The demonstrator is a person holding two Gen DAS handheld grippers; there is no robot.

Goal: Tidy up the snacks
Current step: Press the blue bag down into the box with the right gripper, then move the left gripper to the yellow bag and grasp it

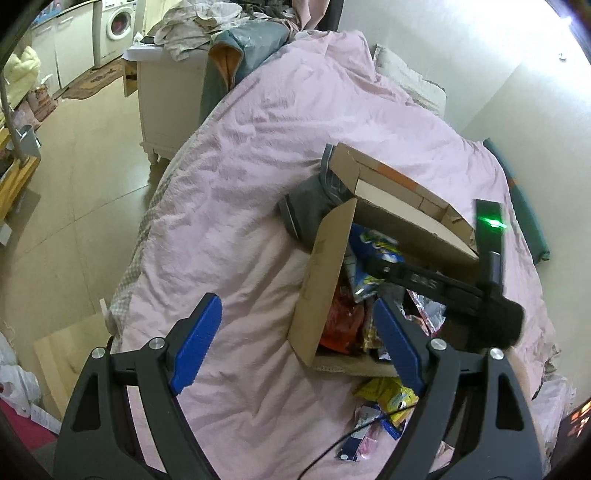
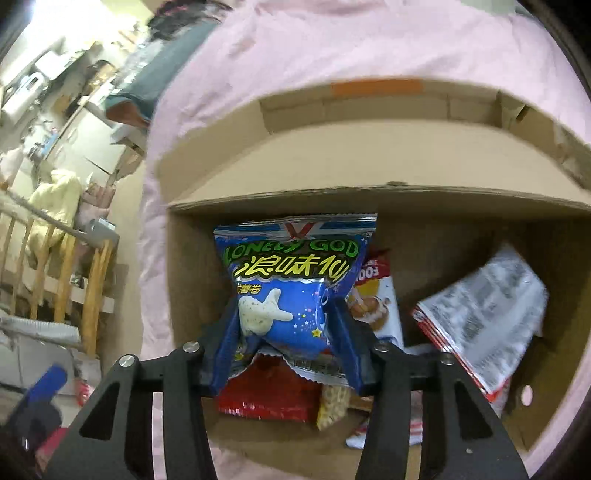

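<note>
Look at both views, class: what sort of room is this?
Most likely a lived-in bedroom or one-room flat: a bed under a wrinkled pink quilt, a white front-loading washing machine, and an open brown cardboard box of snack packets.

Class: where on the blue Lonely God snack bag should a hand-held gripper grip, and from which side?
Grip the blue bag across its puffed lower half, above the crimped bottom seam, coming from above into the open cardboard box; it stands upright there, and the right hand-held gripper already squeezes it so.
</note>
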